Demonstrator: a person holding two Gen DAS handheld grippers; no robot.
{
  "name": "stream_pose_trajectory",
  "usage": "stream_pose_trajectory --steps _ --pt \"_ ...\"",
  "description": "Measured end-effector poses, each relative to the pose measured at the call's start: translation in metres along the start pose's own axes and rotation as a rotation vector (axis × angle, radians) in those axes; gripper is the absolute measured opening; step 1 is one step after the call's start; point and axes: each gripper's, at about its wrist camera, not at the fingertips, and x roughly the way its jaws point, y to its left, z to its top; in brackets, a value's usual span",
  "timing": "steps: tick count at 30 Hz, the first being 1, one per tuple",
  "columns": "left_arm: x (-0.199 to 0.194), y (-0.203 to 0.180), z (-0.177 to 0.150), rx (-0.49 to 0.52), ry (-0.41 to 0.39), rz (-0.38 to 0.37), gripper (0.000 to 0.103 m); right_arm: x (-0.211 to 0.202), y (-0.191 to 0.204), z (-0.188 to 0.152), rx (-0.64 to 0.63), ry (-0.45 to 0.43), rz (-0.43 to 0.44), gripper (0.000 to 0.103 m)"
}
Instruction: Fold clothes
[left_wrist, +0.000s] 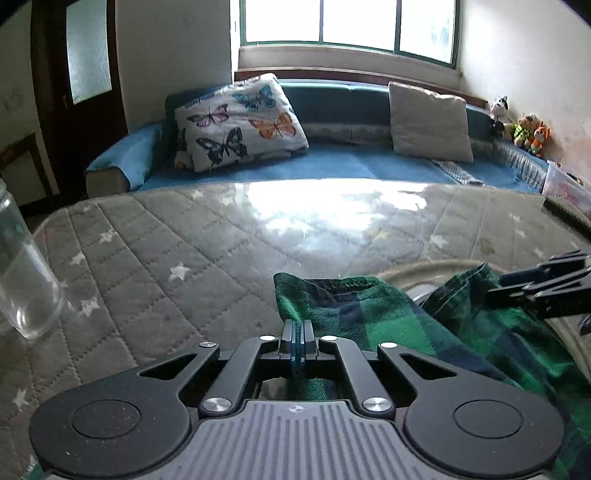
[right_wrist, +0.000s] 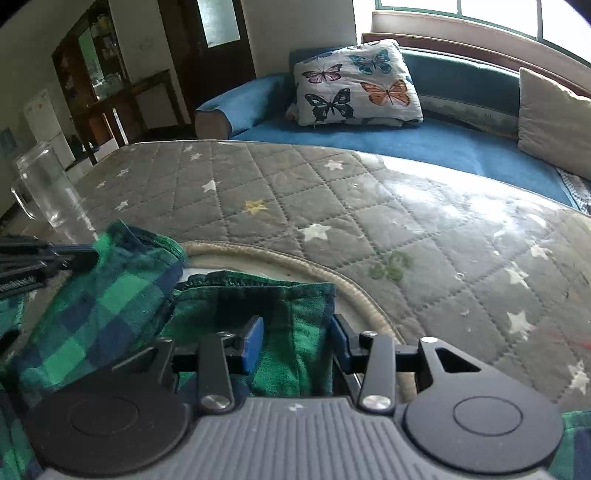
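A green and navy plaid garment (left_wrist: 388, 317) lies on the grey quilted table cover, partly over a round pale mat. It also shows in the right wrist view (right_wrist: 110, 306). My left gripper (left_wrist: 297, 332) is shut on an edge of the plaid cloth, which passes between its blue pads. My right gripper (right_wrist: 297, 338) is open, its blue pads on either side of a folded end of the garment (right_wrist: 291, 306), not clamping it. The right gripper shows at the right edge of the left wrist view (left_wrist: 491, 295); the left gripper shows at the left of the right wrist view (right_wrist: 92, 254).
A clear glass mug (right_wrist: 48, 192) stands on the table at the left, also in the left wrist view (left_wrist: 22, 273). The round mat's rope rim (right_wrist: 295, 262) curves under the cloth. Behind the table is a blue sofa (left_wrist: 332, 162) with a butterfly pillow (left_wrist: 240, 122).
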Motion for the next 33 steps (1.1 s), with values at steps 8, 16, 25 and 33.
stream_pose_trajectory --steps 8,16,25,33 --pt "-0.021 0.011 0.014 -0.014 -0.103 0.067 0.002 -0.025 -0.004 0.008 0.002 -0.105 -0.091 0.003" --pt "0.005 0.028 0.029 -0.052 -0.116 0.152 0.002 -0.034 -0.038 0.035 0.058 -0.182 -0.212 0.005" --pt "0.026 0.033 0.020 -0.067 -0.024 0.178 0.011 -0.028 -0.040 0.025 0.018 -0.059 -0.174 0.023" --pt "-0.016 -0.006 -0.004 0.022 -0.009 0.033 0.018 -0.050 0.010 -0.001 -0.103 0.077 -0.017 0.038"
